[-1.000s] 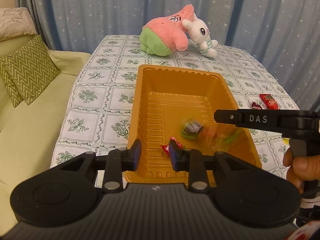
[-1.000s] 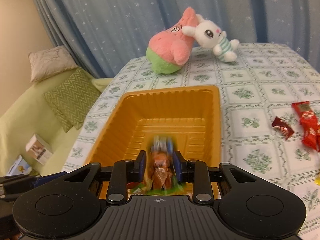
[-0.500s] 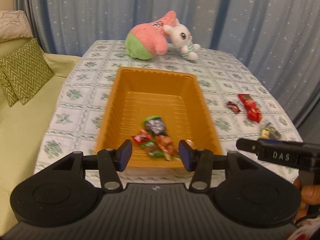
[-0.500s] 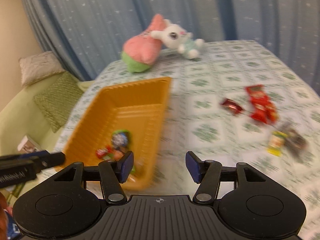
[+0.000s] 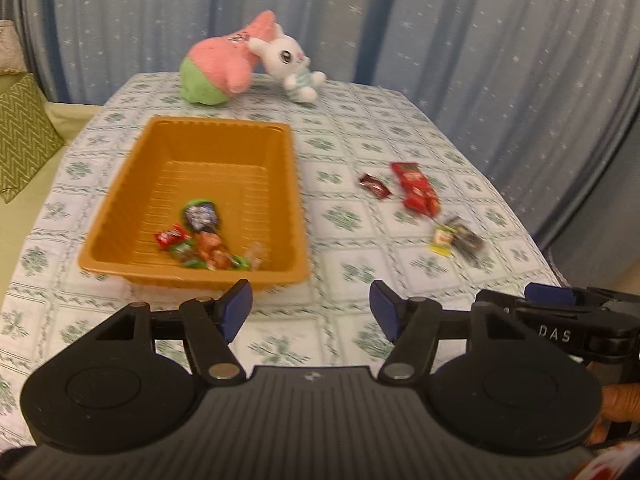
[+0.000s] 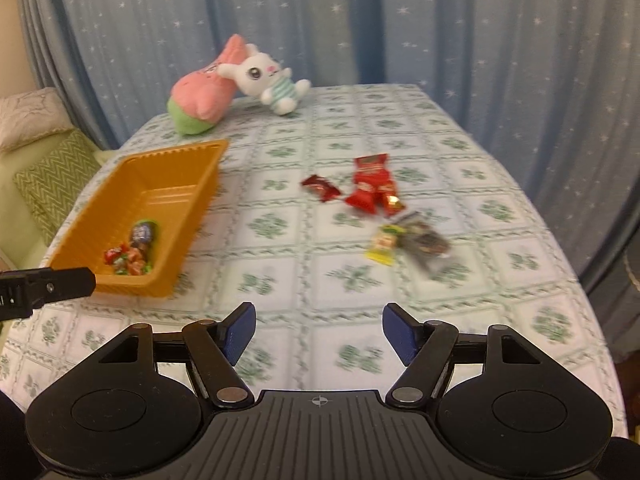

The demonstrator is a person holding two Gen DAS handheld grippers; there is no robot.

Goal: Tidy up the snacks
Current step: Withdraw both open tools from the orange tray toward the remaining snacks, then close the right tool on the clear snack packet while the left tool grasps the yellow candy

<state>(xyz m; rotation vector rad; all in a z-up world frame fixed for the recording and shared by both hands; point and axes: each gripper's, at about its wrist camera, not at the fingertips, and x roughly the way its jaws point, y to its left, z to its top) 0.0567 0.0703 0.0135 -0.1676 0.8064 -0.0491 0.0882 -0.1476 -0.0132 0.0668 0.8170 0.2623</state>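
An orange tray sits on the left of the table and holds several wrapped snacks at its near end. To its right on the cloth lie a small dark red snack, a larger red pack, a yellow snack and a dark wrapper. My left gripper is open and empty, just in front of the tray. My right gripper is open and empty, well short of the loose snacks.
A pink and green plush and a white bunny plush lie at the table's far end. A green sofa with a zigzag cushion is at the left. Blue curtains hang behind.
Both grippers have opened wide and pulled back from the tray. The right one dropped its snack into the tray and swung right toward the loose snacks.
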